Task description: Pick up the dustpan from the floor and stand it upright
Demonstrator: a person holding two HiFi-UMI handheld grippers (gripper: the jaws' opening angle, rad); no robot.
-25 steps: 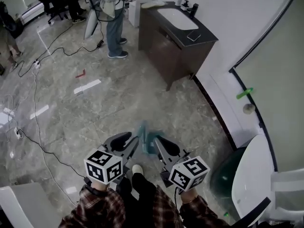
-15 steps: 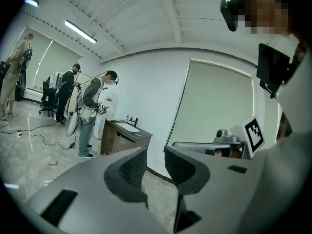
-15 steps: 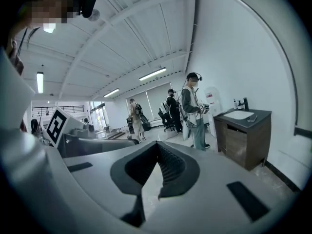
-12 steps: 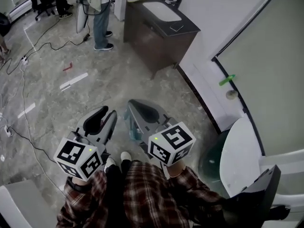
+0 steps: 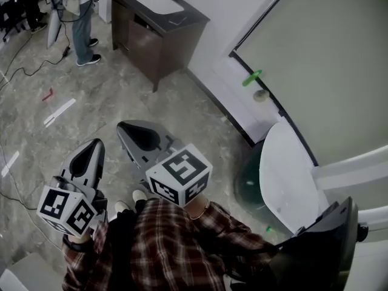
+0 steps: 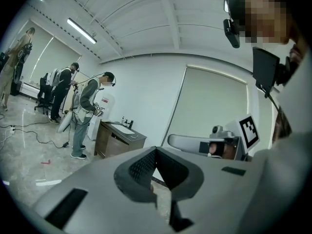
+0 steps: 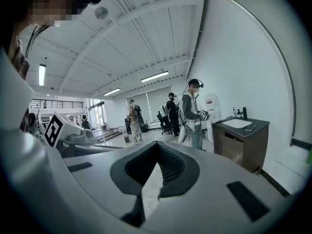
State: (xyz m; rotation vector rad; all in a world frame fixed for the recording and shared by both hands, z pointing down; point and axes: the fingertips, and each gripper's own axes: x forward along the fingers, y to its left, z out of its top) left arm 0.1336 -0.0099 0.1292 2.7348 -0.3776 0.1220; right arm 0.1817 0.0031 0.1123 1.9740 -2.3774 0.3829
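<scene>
Floor (image 5: 79, 117) partly behind right gripper (image 5: 124, 129)

**Head view.** The right tool (image 5: 125, 129) and its marker cube (image 5: 179, 174) hide the floor beneath them. A standing person (image 5: 82, 26) is cut off at the chest by the top edge. Items on the dark cabinet (image 5: 142, 44) are too small to tell. A dark green round thing (image 5: 247, 177) is half hidden behind a white curved panel (image 5: 288, 174). A black object (image 5: 330, 247) runs off the lower right corner.
</scene>
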